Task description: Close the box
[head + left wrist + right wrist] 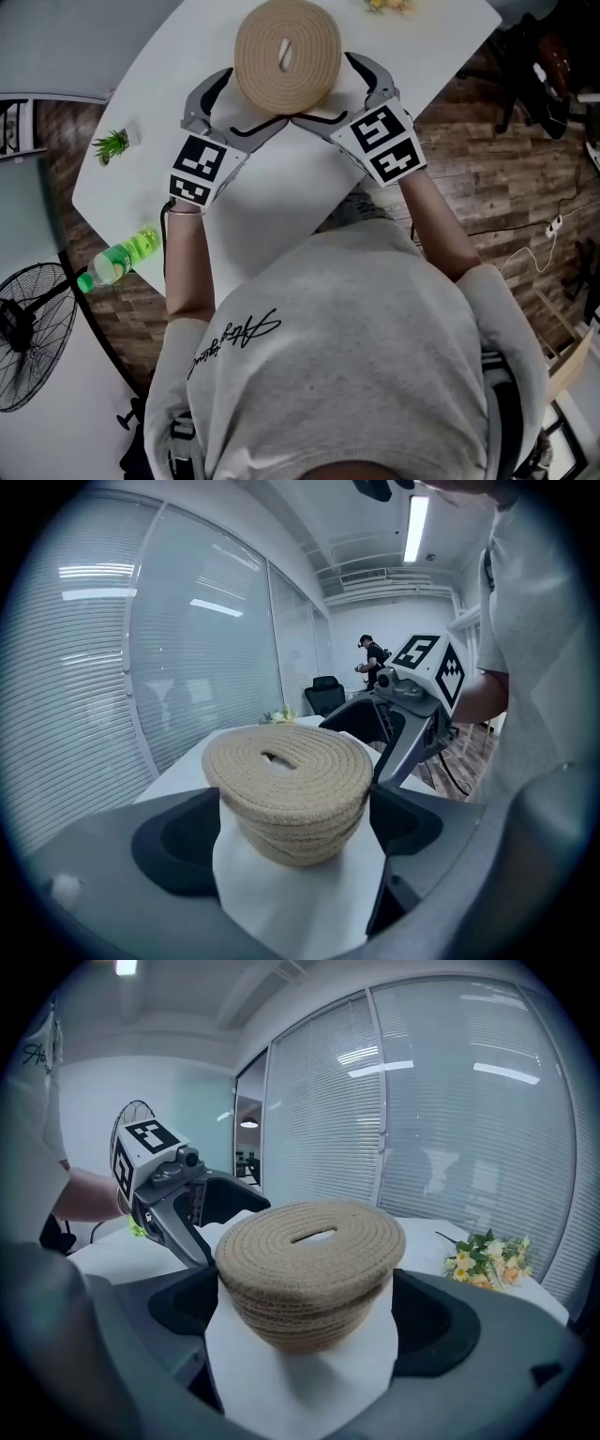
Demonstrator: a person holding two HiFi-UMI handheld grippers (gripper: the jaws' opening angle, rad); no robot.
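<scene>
The box (287, 54), a round one of coiled tan rope, stands on the white tabletop (281, 206) with its lid (286, 761) already on. The lid has a narrow slot near its middle. In the left gripper view it sits a little off-centre, and its rim overhangs the box wall on one side.

The left gripper (251, 98) comes at the box from the person's left. It is released, with its jaws spread wide, one on each side of the box. The rim of the lid reaches right to their inner edges.

The right gripper (326, 86) comes at the box from the opposite side. It is also released, and its dark jaws flank the box wall (309, 1321) in the same way. The tips of the two grippers nearly meet at the near side of the box.

Their marker cubes (199, 167) (386, 141) sit nearer the person than the box, on either side of it.

A small bunch of yellow and white flowers (487, 1260) lies on the tabletop beyond the box, to its right. A small green plant (112, 145) stands well to the left of the box, near the table's edge. A green bottle (122, 258) lies further from the box on that same side, at the table's edge. A floor fan (33, 333) stands off the table, further still.
</scene>
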